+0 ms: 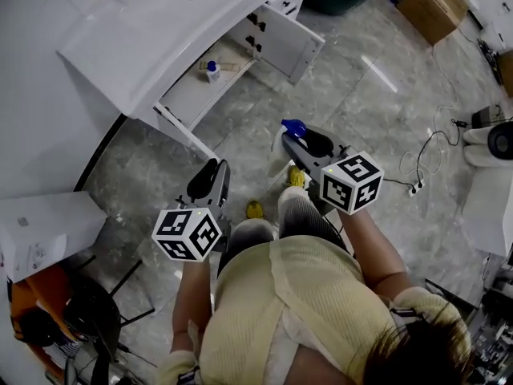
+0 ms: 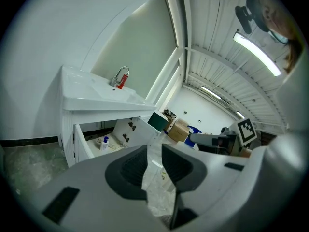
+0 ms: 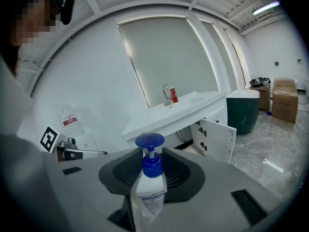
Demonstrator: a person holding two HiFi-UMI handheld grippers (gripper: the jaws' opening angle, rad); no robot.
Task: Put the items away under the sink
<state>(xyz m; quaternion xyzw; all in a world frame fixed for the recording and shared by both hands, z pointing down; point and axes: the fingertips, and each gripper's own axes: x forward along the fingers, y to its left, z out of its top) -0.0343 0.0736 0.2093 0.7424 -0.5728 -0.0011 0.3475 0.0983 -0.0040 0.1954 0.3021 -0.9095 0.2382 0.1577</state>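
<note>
Cabinet opening [image 1: 192,95], upper centre of the head view: front open, floor mostly bare.
- Small bottle [image 1: 212,71]: upright on the cabinet floor. Something flat beside it may be a board; it is too small to tell.
- Right door [image 1: 282,40]: swung outward, bounding the opening on the right.
- Left door [image 1: 183,132]: seen edge-on, jutting toward frame centre.
- Sink counter [image 1: 152,30]: overhangs the opening from above.
- Marble floor [image 1: 256,119]: bare between the doors and the grippers.
- Cables [image 1: 417,175]: right edge, well apart.
- Left gripper [image 1: 210,179]: jaws taken up by a clear plastic packet [image 2: 157,182].
- Right gripper [image 1: 298,144]: jaws taken up by a pump bottle [image 3: 149,187].
</note>
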